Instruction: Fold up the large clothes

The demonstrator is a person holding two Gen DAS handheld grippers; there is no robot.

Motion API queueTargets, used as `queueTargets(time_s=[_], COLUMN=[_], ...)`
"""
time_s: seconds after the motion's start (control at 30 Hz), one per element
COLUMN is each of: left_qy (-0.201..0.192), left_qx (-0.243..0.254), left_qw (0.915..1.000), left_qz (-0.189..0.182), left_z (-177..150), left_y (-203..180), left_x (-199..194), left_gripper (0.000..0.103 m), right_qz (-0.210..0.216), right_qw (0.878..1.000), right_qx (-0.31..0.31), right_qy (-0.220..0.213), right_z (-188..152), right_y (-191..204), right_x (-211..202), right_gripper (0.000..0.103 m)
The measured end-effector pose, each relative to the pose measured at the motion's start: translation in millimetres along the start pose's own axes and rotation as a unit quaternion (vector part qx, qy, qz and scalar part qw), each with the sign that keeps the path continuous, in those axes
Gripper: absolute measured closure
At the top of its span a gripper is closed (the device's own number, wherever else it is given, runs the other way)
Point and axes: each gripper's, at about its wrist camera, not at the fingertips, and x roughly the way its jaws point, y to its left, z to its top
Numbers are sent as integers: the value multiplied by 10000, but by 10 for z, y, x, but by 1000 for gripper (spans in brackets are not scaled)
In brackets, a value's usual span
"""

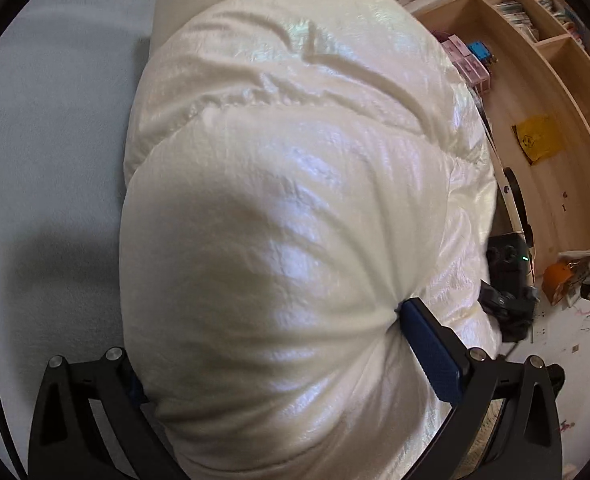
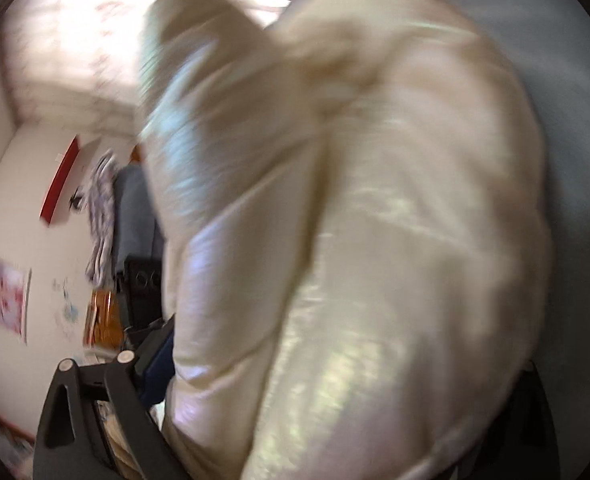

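Item: cream puffy jacket [image 1: 295, 184], mid-fold on the pale bed sheet [image 1: 55, 120].

My left gripper [image 1: 279, 344] stood clamped on a fat bulge of it at lower centre. My right gripper [image 2: 319, 392] stood wide with padding filling the gap; grip unclear through blur. I judged it best to squeeze deep, press air out, and lay the fold squarely.
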Motion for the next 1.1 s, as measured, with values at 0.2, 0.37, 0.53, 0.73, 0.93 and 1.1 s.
queueTargets(time_s=[0.2,0.37,0.53,0.73,0.93,1.1], left_qy=[-239,-504,-796,-1118,-1112,-1029], left_qx=[14,178,286,246,299,407], left_qw=[9997,9985,9960,9917,9887,9851], left_qz=[15,103,279,584,963,1318], left_z=[24,59,206,699,1507,2187], left_y=[-83,-91,-53,383,1079,1750], left_x=[-335,-899,-1439,-2121,-2517,-2602], left_gripper=[1,1,1,1,1,1], right_qz=[289,472,687,902,1084,1147], right_qw=[9988,9969,9941,9902,9888,9893], right_qx=[-348,-582,-814,-1059,-1025,-897], right_qy=[-167,-219,-228,-123,-72,-88], right_z=[-63,-18,174,570,1225,1707], right_y=[424,752,1224,1815,2124,2091], right_x=[28,154,487,1281,2406,3355], right_gripper=[16,16,16,16,16,16])
